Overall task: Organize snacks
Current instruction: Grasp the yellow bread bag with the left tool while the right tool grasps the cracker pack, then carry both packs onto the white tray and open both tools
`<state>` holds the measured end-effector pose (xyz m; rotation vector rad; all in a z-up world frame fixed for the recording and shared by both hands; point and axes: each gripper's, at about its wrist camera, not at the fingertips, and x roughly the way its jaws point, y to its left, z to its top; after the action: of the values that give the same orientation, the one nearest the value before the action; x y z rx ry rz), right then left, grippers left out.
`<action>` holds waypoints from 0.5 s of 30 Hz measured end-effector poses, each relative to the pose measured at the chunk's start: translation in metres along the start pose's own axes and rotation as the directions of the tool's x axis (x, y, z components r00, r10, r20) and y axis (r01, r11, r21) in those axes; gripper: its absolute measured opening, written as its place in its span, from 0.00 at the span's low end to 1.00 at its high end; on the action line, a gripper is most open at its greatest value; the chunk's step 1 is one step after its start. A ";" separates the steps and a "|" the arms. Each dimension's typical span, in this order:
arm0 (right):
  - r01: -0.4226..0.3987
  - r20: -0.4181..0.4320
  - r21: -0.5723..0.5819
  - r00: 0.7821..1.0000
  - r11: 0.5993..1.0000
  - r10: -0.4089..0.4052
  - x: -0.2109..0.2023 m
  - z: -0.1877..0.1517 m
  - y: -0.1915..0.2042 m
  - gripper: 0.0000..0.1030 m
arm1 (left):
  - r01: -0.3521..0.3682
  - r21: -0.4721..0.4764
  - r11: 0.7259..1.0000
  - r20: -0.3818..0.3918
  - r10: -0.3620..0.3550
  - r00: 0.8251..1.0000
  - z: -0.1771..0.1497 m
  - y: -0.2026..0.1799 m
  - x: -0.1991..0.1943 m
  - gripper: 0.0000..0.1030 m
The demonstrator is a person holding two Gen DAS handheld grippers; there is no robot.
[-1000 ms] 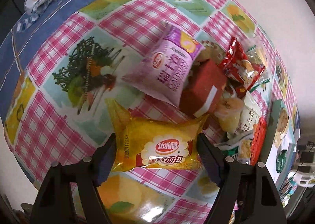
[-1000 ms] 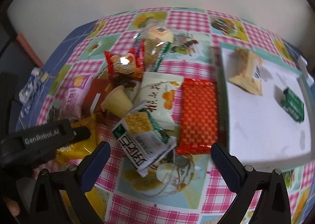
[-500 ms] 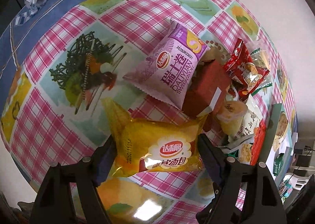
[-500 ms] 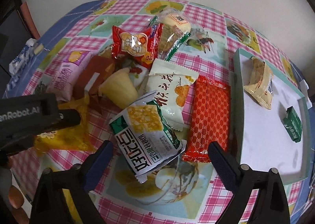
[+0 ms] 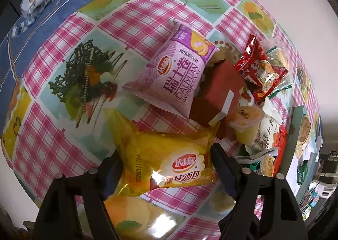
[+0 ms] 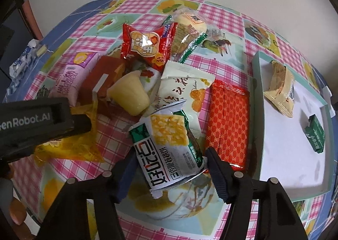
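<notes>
A yellow bread packet (image 5: 166,155) sits between the fingers of my left gripper (image 5: 164,151). Both pads press its ends and the jaws are closing a little more. My right gripper (image 6: 170,153) points down at the snack pile, its jaws closing on a green and white cracker packet (image 6: 169,145), whose sides the pads touch. In the right wrist view the left gripper's black housing (image 6: 38,121) lies over the yellow packet (image 6: 69,149) at the left.
The pile on the checked tablecloth holds a purple roll packet (image 5: 179,73), brown box (image 5: 215,96), red packet (image 6: 145,45), jelly cup (image 6: 131,94), white packet (image 6: 181,90) and orange wafer pack (image 6: 228,121). A white tray (image 6: 295,166) at the right holds a beige packet (image 6: 281,88) and green box (image 6: 314,134).
The right jaws have come in from wide open onto the cracker packet, and that gripper has sunk slightly toward the pile. The left gripper keeps the yellow packet and has hardly moved.
</notes>
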<state>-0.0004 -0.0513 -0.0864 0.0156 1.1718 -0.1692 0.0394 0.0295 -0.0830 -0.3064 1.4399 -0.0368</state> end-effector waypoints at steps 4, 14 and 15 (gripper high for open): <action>-0.009 0.005 0.028 1.000 1.000 0.009 -0.002 0.002 -0.006 0.64 | 0.007 0.005 1.000 0.001 -0.007 1.000 -0.001 -0.003 -0.001 0.75; -0.044 0.059 0.135 0.998 0.990 0.037 -0.023 0.007 -0.027 0.64 | 0.079 0.019 0.997 0.051 -0.079 0.996 0.000 -0.004 -0.029 0.74; -0.048 0.062 0.144 0.997 0.988 0.039 -0.024 0.007 -0.029 0.64 | 0.087 0.019 0.996 0.060 -0.088 0.994 0.000 -0.004 -0.032 0.74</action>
<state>-0.0070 -0.0776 -0.0596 0.1640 1.0977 -0.2153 0.0354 0.0323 -0.0509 -0.3544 1.3643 -0.1090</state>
